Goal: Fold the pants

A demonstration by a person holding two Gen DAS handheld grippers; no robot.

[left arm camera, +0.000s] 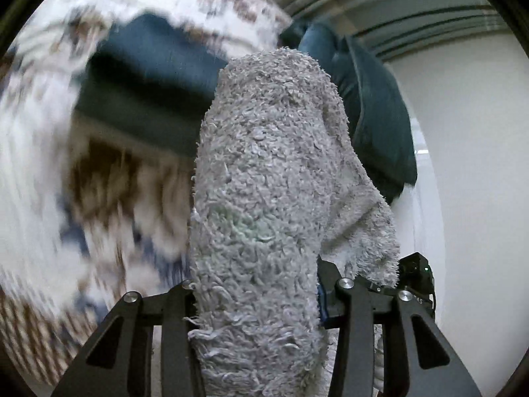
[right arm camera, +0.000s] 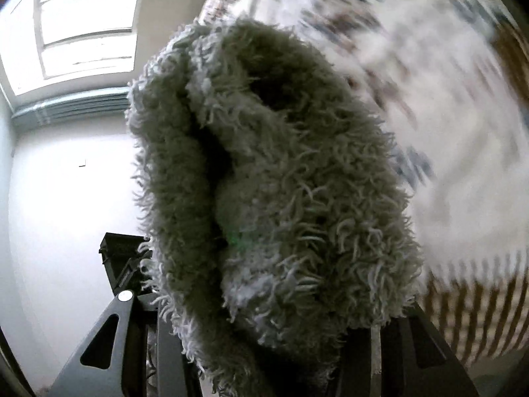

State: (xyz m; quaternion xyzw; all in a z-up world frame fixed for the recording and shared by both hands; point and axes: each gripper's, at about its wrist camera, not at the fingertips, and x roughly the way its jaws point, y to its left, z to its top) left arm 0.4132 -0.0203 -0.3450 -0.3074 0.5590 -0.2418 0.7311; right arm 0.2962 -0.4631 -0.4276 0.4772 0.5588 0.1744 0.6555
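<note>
Fluffy grey fleece pants (left arm camera: 264, 182) fill the middle of the left wrist view, bunched between the jaws of my left gripper (left arm camera: 261, 297), which is shut on them and holds them up. In the right wrist view the same grey pants (right arm camera: 281, 198) hang as a thick fold in my right gripper (right arm camera: 264, 327), which is shut on them. The fingertips of both grippers are hidden by the fabric. A blue denim garment (left arm camera: 373, 106) shows behind the pants in the left view.
A patterned white, brown and blue rug (left arm camera: 49, 149) lies below, blurred by motion, and also shows in the right view (right arm camera: 446, 132). A white wall (left arm camera: 479, 165) and a window (right arm camera: 76, 33) are off to the side. The other gripper's body (left arm camera: 416, 281) is close by.
</note>
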